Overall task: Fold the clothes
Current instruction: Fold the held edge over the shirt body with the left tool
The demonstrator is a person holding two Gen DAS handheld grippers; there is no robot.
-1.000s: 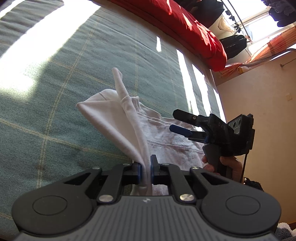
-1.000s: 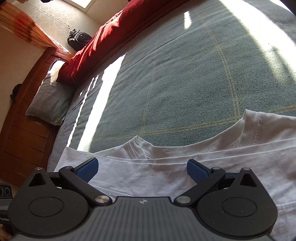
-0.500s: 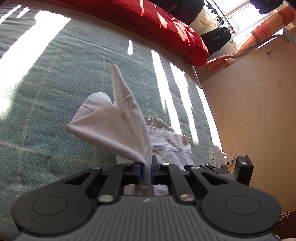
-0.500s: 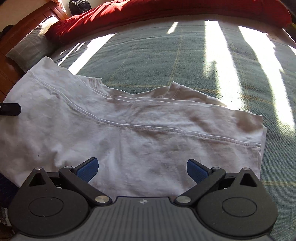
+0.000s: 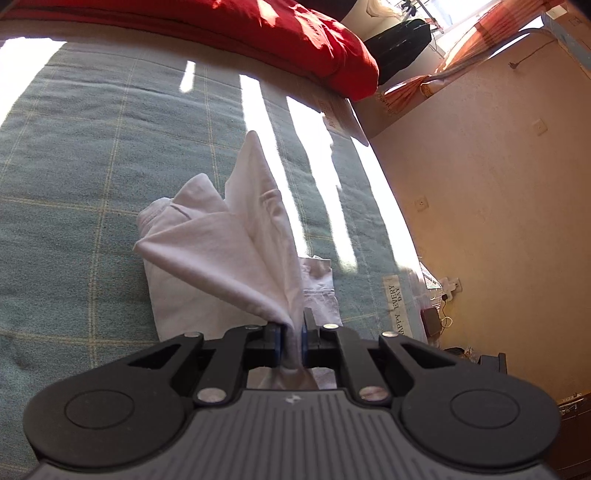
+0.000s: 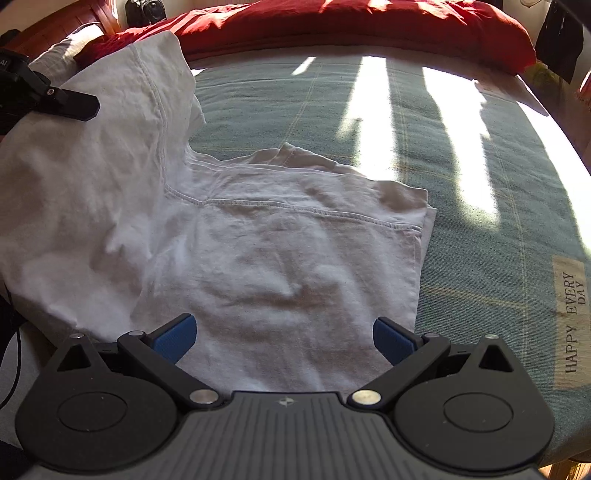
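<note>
Green bed cover (image 6: 480,184), sunlit. Left tongs (image 5: 291,338) pinch white shirt (image 6: 258,258) edge, lifted for folding over. Right tongs (image 6: 284,338) wide, empty, above flat shirt part.

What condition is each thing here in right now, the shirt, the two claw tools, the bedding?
White T-shirt: partly lifted at one side, the rest lying flat and creased on the bed.
Left gripper: shut on a bunch of the shirt's fabric, holding it raised.
Right gripper: open, empty, above the shirt.
Green blanket: spread flat, striped with sunlight.
Red duvet: bunched along the far edge of the bed.
</note>
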